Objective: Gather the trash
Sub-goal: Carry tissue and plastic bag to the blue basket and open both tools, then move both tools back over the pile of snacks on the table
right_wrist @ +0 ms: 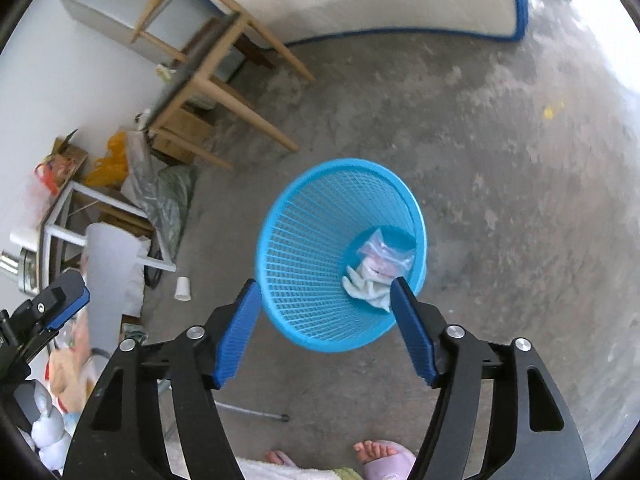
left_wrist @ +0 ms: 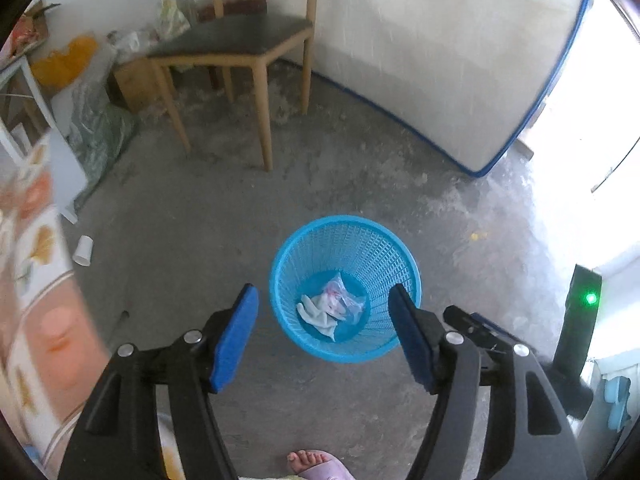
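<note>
A blue mesh trash basket stands on the concrete floor; it also shows in the right wrist view. Inside lie a white crumpled tissue and a clear plastic wrapper, also seen from the right as the tissue and wrapper. My left gripper is open and empty above the basket. My right gripper is open and empty above it too. A white paper cup lies on the floor at the left, and in the right wrist view.
A wooden chair stands behind the basket, next to a white mattress with blue edging. Bags and boxes pile up by the left wall. A yellow scrap lies on the floor. My foot is just below.
</note>
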A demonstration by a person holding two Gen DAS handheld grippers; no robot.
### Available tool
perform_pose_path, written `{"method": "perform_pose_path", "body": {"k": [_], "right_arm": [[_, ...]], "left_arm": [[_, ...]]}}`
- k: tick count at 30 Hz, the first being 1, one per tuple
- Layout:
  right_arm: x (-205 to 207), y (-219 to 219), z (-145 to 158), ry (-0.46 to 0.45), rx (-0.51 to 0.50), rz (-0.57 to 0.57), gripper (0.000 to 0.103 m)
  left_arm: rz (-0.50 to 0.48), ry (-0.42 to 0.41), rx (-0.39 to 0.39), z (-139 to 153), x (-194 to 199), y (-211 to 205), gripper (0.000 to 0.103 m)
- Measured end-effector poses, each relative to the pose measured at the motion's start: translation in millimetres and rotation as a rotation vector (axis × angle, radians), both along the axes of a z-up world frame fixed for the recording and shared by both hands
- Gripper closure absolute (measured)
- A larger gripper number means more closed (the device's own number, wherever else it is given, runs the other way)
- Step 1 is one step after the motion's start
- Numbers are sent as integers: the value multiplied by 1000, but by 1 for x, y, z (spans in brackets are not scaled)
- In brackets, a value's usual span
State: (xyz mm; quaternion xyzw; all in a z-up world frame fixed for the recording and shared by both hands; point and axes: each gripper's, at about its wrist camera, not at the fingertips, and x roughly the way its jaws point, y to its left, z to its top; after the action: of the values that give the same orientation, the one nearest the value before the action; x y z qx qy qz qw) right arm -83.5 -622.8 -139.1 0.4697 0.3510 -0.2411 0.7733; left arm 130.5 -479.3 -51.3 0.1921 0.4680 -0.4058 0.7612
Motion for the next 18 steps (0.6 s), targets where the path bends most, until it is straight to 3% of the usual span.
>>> {"method": "perform_pose_path", "body": {"k": [9, 18], "right_arm": [[-1, 53, 64, -86, -87, 137, 26], [37, 130, 128, -168, -283, 418, 22]], "left_arm": [[118, -104, -146, 72, -9, 133, 32], [296, -218, -213, 101, -26, 284, 30]]}}
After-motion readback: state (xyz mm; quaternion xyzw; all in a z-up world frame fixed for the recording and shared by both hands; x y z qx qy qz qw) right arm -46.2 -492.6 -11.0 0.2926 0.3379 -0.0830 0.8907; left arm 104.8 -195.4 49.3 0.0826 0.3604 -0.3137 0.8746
